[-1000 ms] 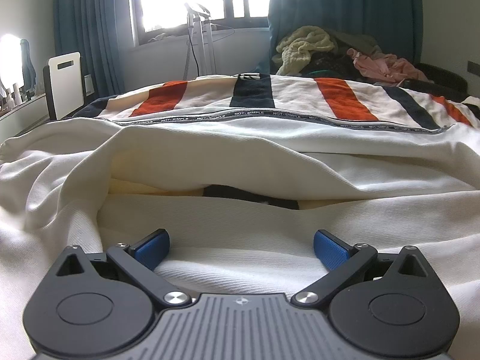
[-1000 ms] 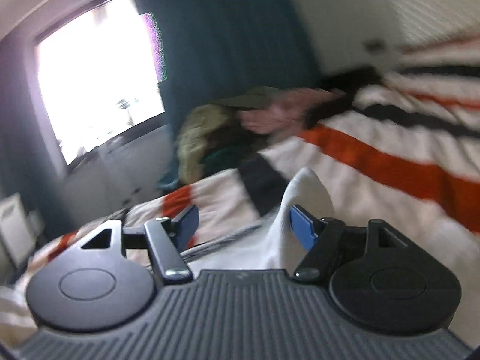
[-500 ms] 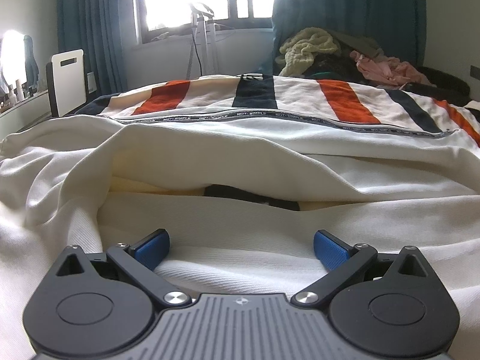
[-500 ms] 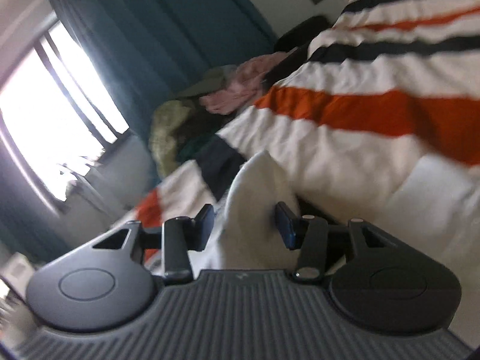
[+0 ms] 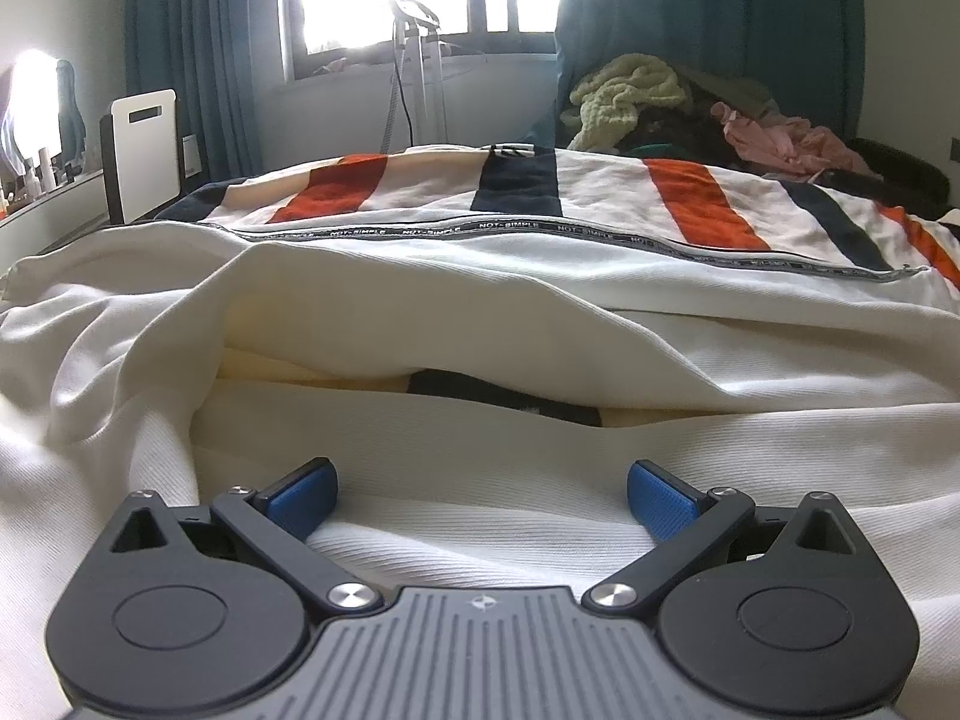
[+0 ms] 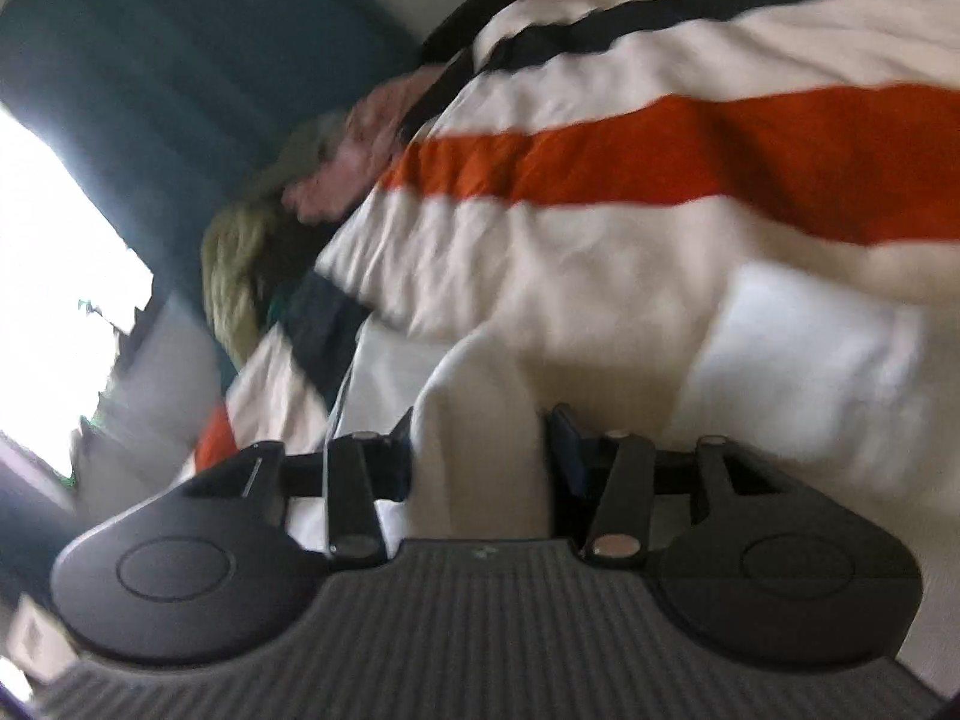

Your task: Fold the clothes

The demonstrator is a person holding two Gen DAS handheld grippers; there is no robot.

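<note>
A cream-white garment (image 5: 480, 324) lies spread across the bed, over a striped duvet (image 5: 690, 192) of orange, navy and off-white. Its upper layer bulges up at twelve o'clock from the left tongs (image 5: 480, 495), leaving a dark gap beneath where something black shows; whether that is a lining or another piece I cannot tell.

The left tongs rest low on the cloth near the bed's edge, their blue pads spread wide with nothing between them, only ribbed fabric lying flat under them.

The right tongs (image 6: 480, 450) are another matter: they are tilted hard over, the view is smeared, and a peak of the same pale cloth (image 6: 480, 420) stands up between the pads, which are clenched on it. The duvet's orange band runs from nine to three o'clock above them.

To my eye, a fold is in hand: one part of the garment is pinched and lifted by the right side while the left waits on the body of it. What follows calls for carrying that pinched part over the flat layer and laying it square without dragging what is underneath; the left tongs could pin the cloth meanwhile.
</note>
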